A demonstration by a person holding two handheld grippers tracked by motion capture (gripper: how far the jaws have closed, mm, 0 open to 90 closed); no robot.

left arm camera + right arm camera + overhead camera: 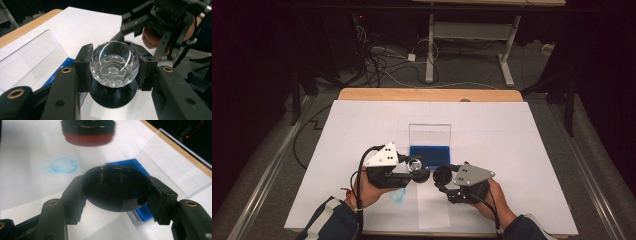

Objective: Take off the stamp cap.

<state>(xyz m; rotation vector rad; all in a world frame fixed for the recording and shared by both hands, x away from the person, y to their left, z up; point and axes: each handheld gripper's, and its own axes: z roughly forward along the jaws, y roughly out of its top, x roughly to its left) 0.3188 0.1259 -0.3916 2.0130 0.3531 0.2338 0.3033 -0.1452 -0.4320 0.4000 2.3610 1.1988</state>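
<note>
A white sheet (362, 130) covers the bench (427, 94). Mid-bench stands a clear case (430, 136) with a blue base (429, 154). Toward the near edge, the left gripper (113, 65) clamps a faceted crystal stamp (114, 64); the right gripper (117, 191) clamps its black cap (116, 188). No readable writing.

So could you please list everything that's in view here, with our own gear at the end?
Stamp: one, clear faceted top on a black base, clamped in the left gripper.
Cap: one, black, round, clamped in the right gripper.
Ink pad case: one, blue tray with a clear lid standing open, mid-table.
Ink mark: one, blue ring, on the paper.
Paper: white, covering the wooden table.
Left gripper: black, shut.
Right gripper: black, shut.
</note>
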